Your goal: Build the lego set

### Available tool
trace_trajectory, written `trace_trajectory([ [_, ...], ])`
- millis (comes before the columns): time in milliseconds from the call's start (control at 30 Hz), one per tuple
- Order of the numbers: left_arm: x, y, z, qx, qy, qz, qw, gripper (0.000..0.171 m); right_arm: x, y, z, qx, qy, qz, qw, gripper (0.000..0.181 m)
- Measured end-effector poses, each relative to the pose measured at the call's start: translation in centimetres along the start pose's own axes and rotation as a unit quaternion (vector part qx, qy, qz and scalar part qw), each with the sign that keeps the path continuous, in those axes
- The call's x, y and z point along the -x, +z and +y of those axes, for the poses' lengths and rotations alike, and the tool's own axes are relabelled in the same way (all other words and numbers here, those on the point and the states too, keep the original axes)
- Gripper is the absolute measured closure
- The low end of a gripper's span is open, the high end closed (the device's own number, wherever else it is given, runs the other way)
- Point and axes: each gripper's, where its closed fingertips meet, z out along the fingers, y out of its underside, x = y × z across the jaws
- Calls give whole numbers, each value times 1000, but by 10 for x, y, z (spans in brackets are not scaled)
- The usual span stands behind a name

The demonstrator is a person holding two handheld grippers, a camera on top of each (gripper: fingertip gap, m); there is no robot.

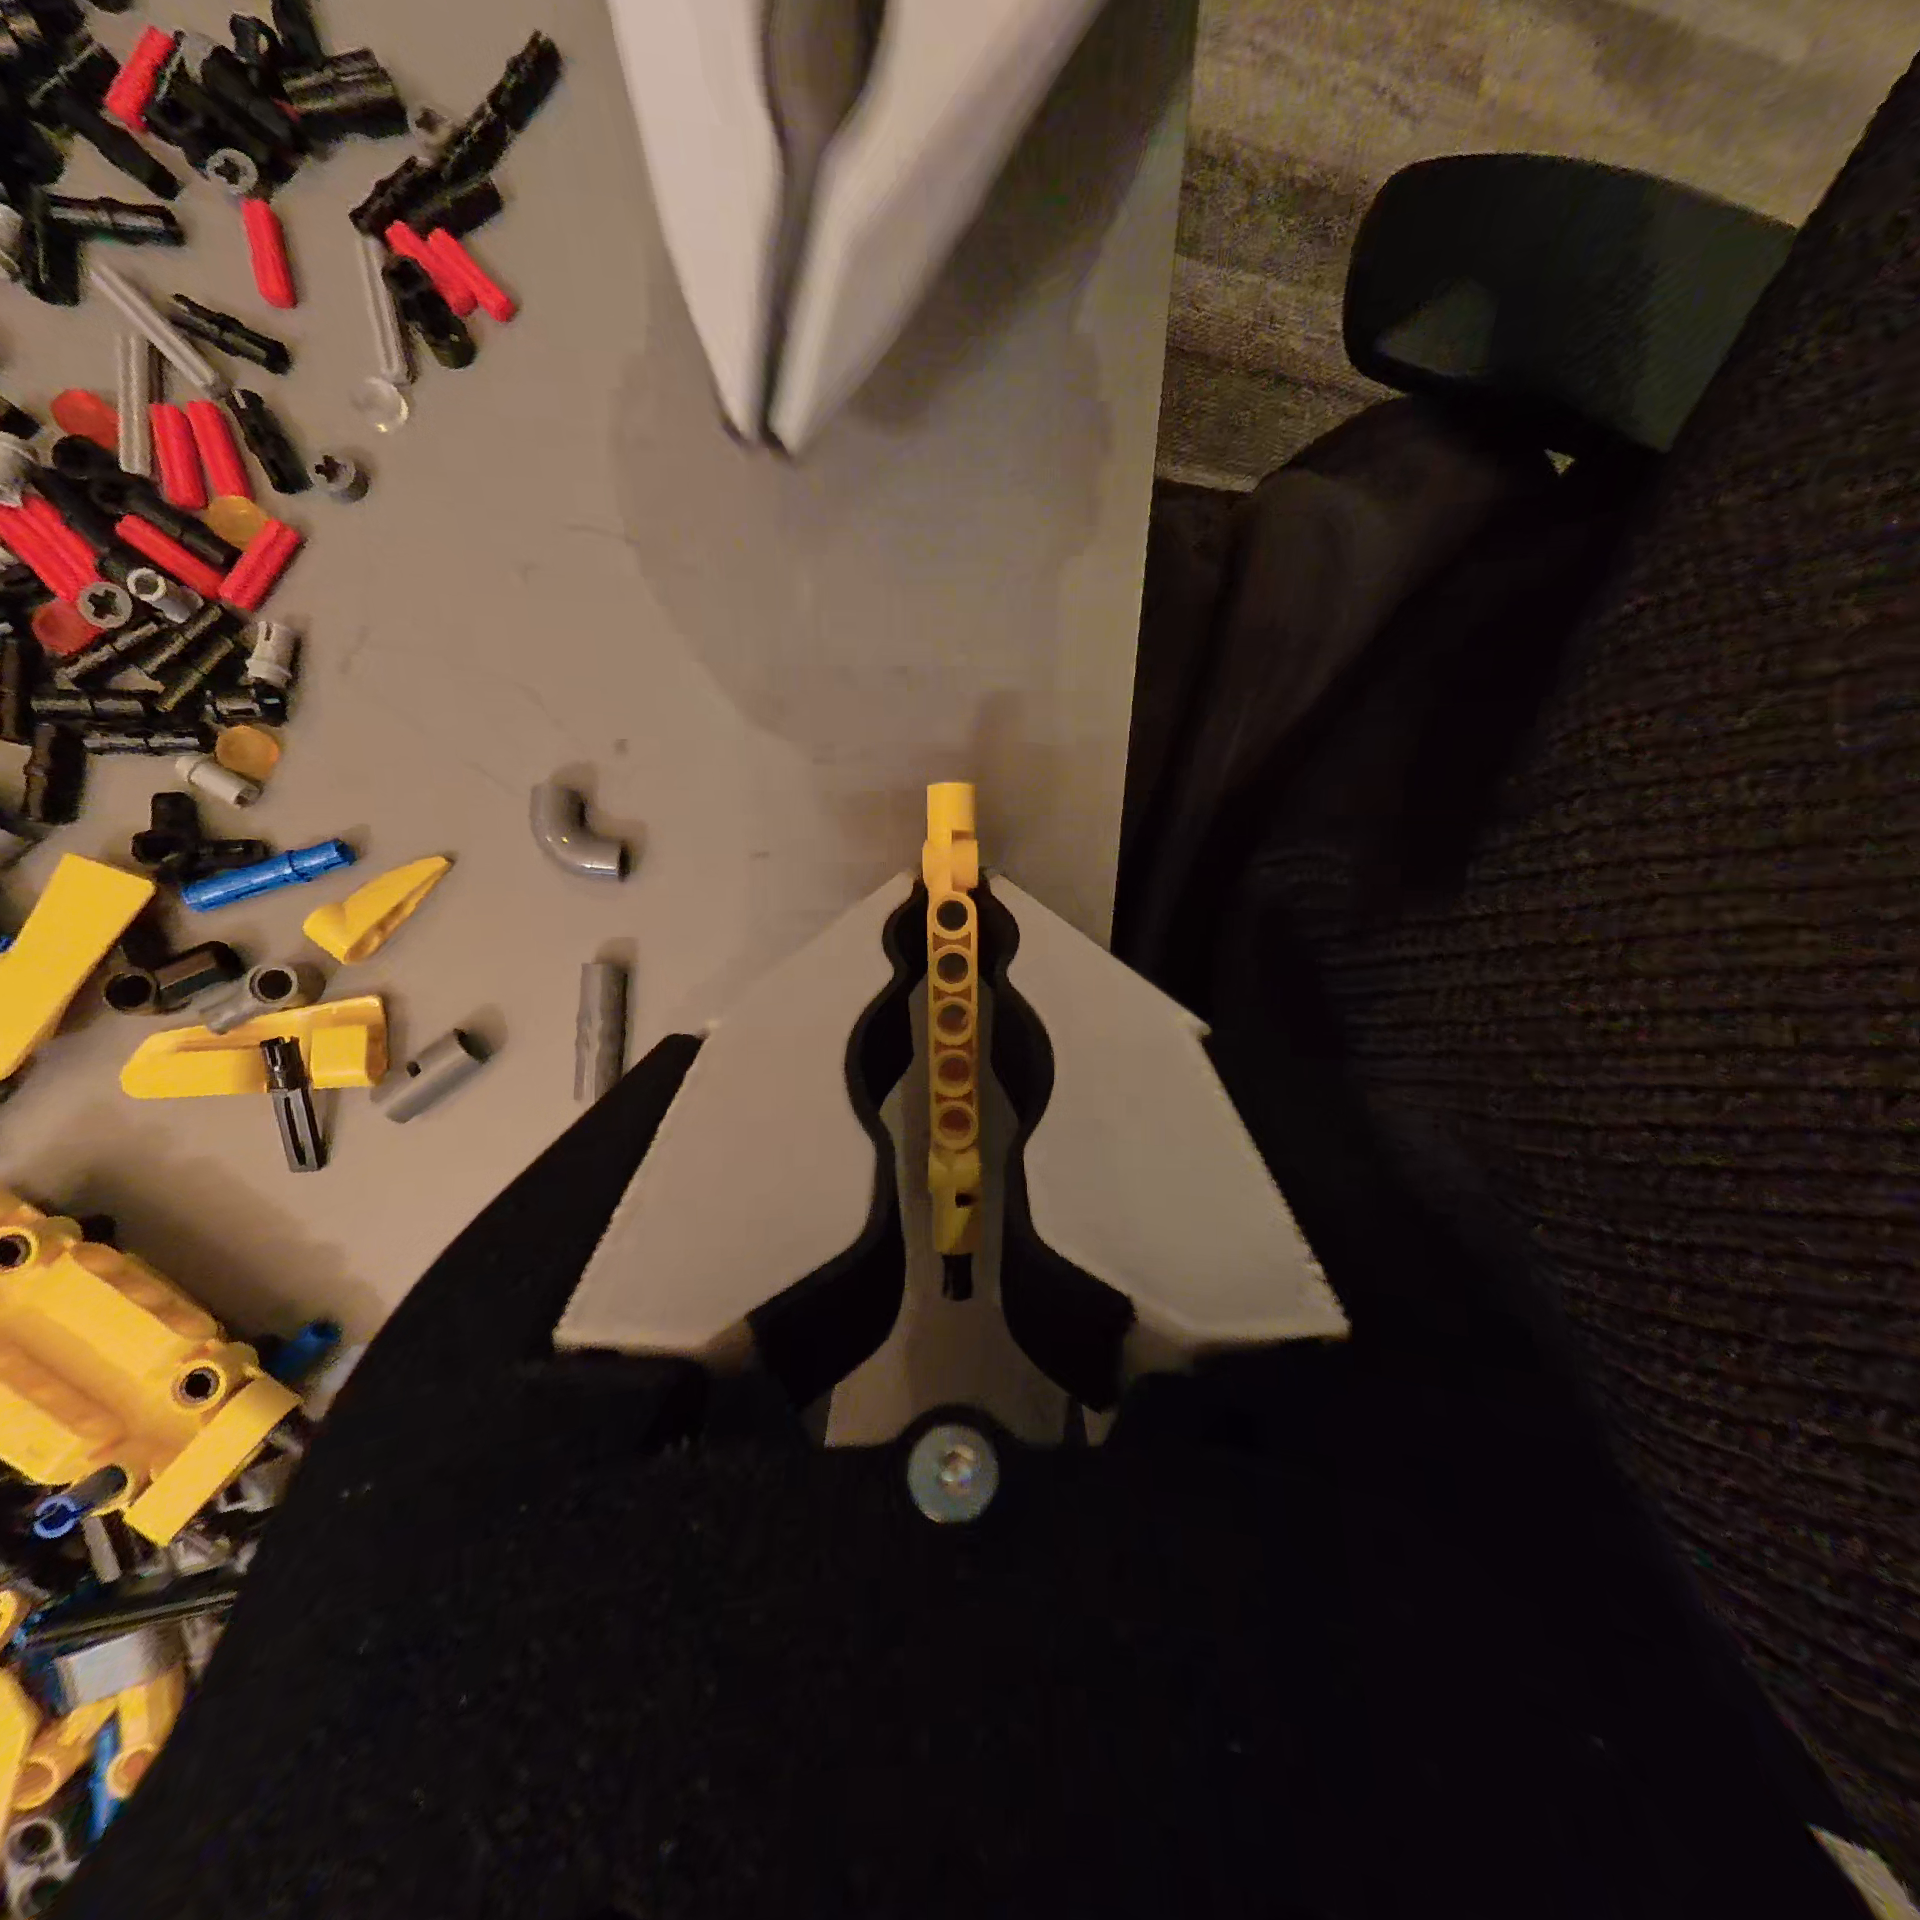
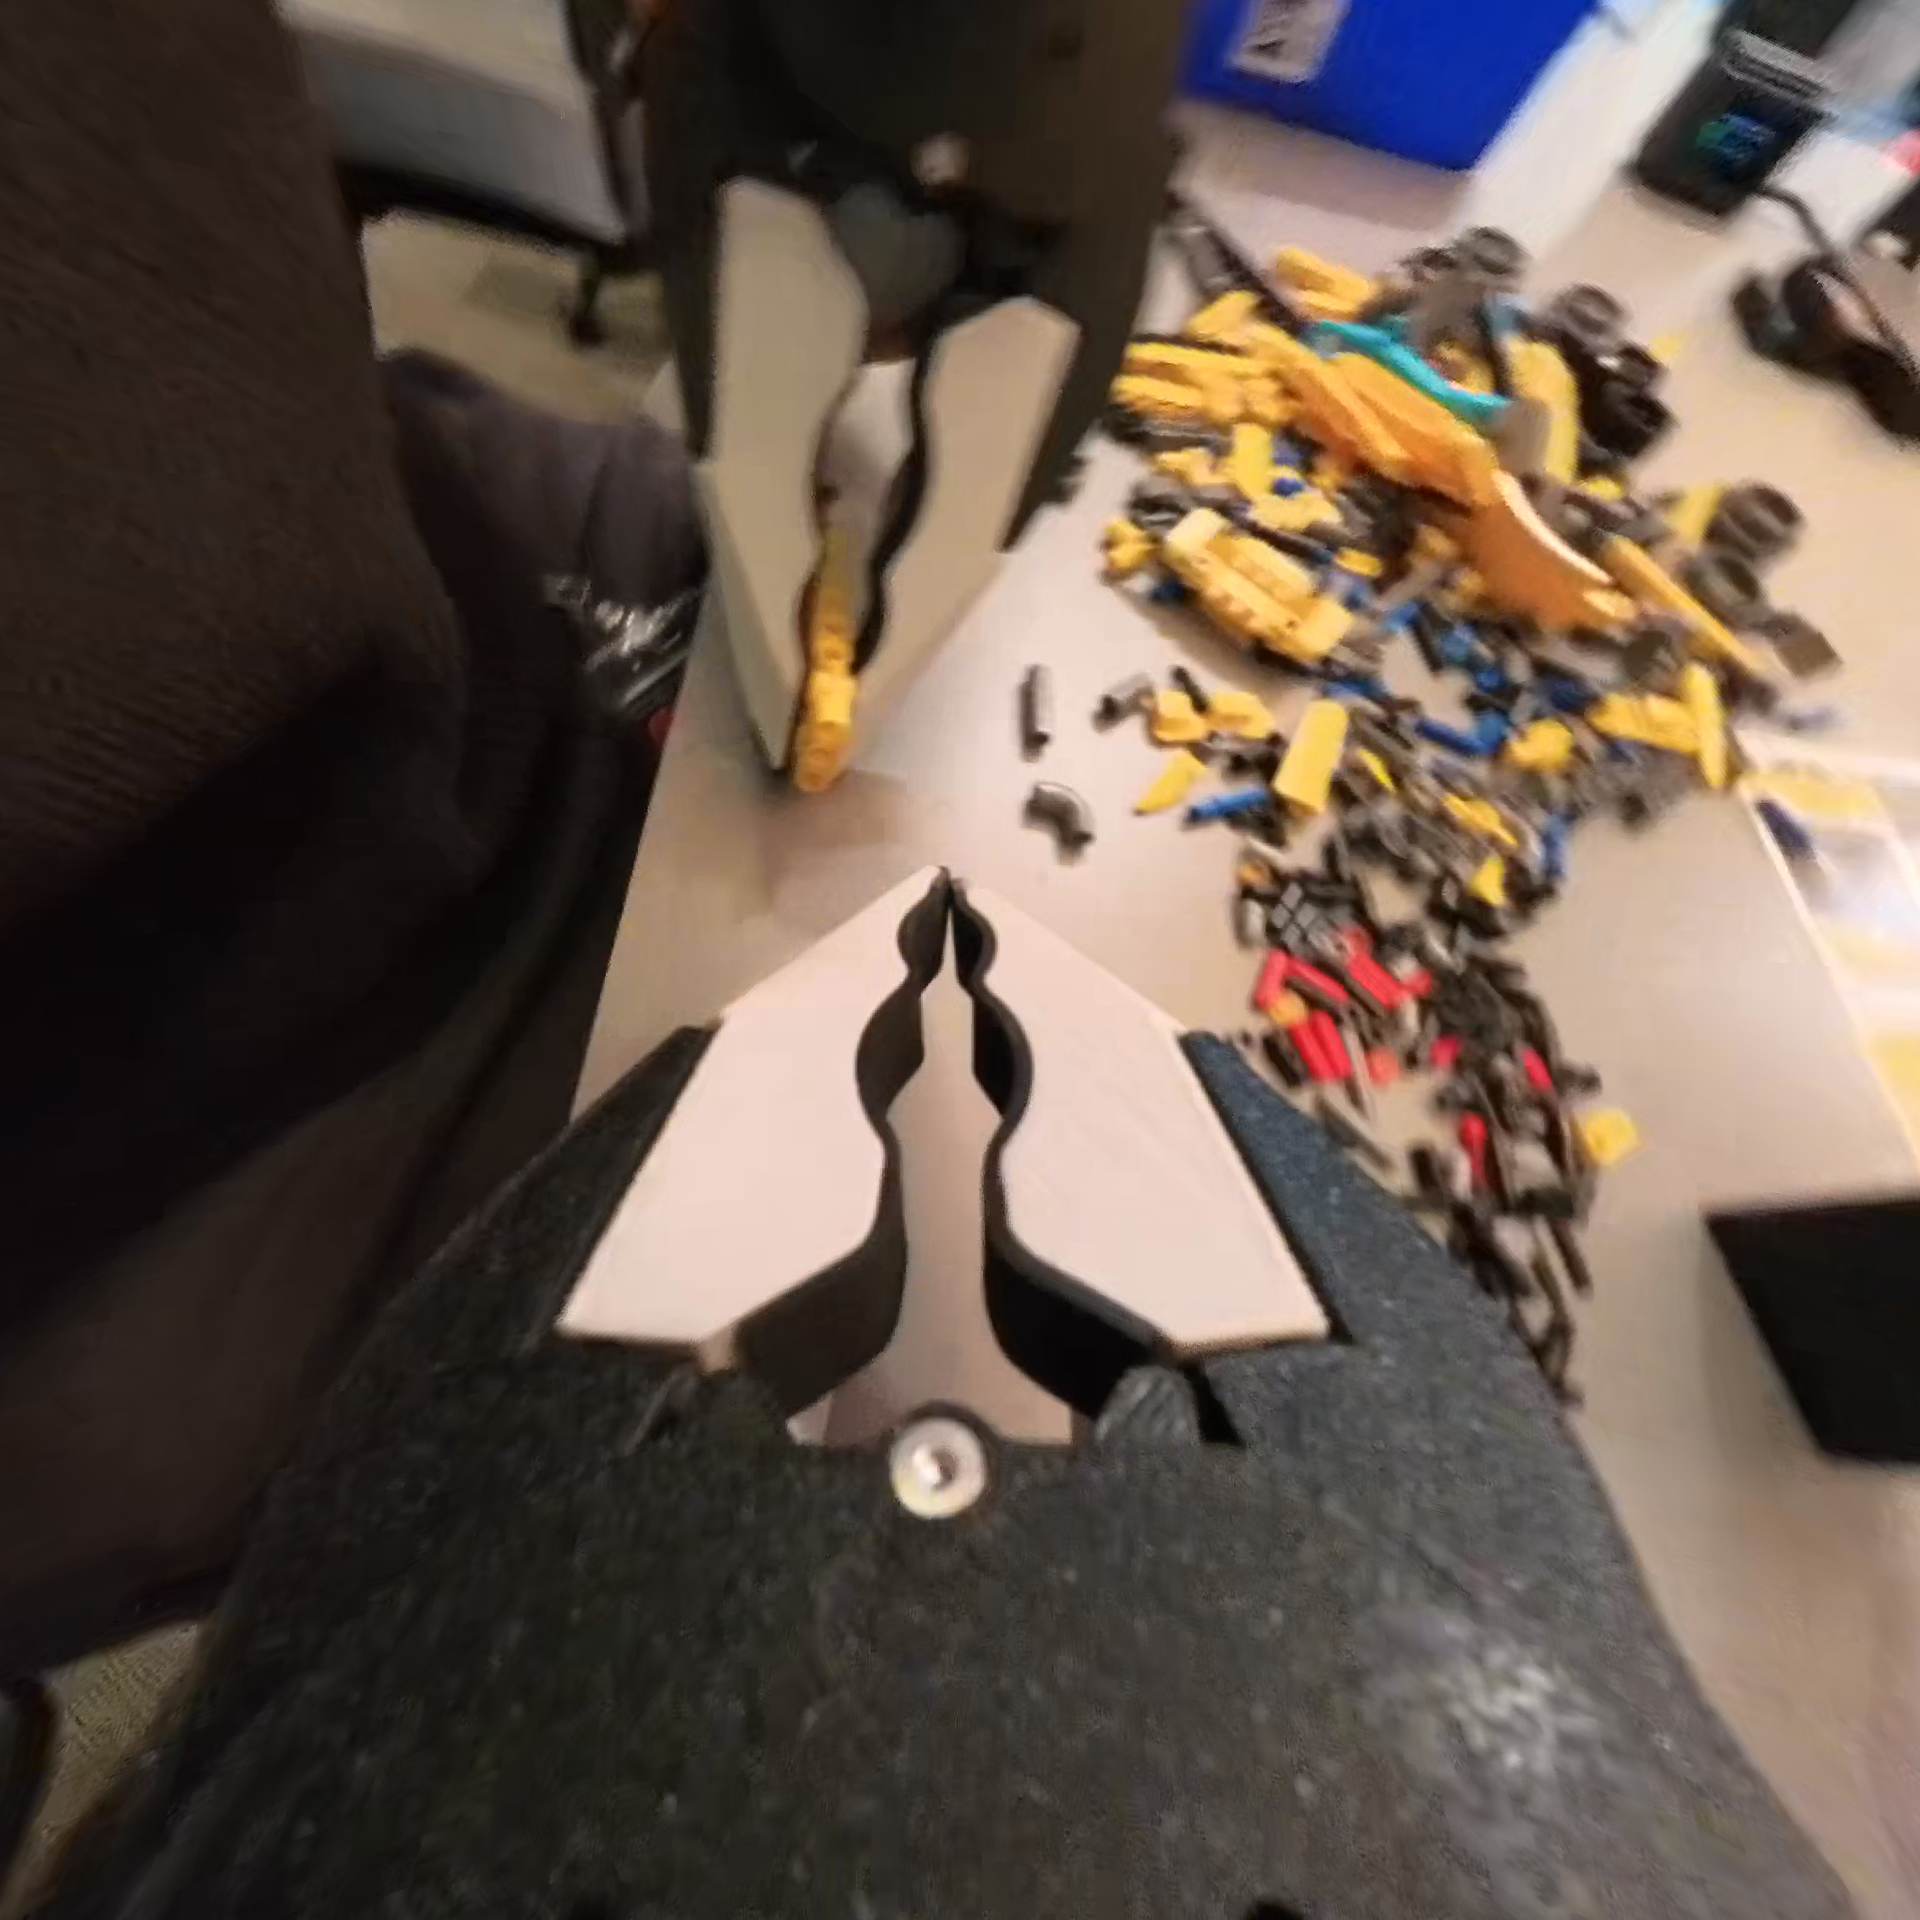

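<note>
My left gripper [image 1: 952, 883] is shut on a yellow holed beam [image 1: 952, 1023] with yellow connectors at both ends; one end sticks out past the fingertips. It hangs over the grey table [image 1: 831, 623] near its right edge. My right gripper [image 2: 945, 878] is shut and empty, tips touching, above the table's near edge. In the left wrist view the right gripper [image 1: 769, 436] points down from the top. In the right wrist view the left gripper [image 2: 816, 748] stands ahead with the yellow beam [image 2: 826, 686] between its fingers, tip close to the table.
A pile of black, red and grey pins [image 1: 156, 416] and yellow parts [image 1: 114, 1361] lies left. A grey elbow piece [image 1: 577, 831] lies alone. A black chair [image 1: 1662, 935] is beside the table edge. A black box [image 2: 1829, 1320] and a booklet [image 2: 1860, 883] lie right. Left tips to right tips: about 7 cm.
</note>
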Motion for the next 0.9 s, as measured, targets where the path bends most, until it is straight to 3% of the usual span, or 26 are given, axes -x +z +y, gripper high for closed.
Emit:
trace_trajectory([
  [133,0,0,0,4,11,-11,1000,165,-24,-40,4,-31,115,78,990,181],
  [300,0,0,0,-8,5,-5,1000,165,9,-63,2,-58,166,111,978,178],
  [467,0,0,0,-26,-4,2,1000,165,82,-43,16,-50,210,73,974,169],
  [567,0,0,0,-28,3,0,1000,165,115,-25,36,-12,208,31,978,168],
  [900,0,0,0,-49,9,-10,999,165,142,21,86,76,171,-42,981,167],
])
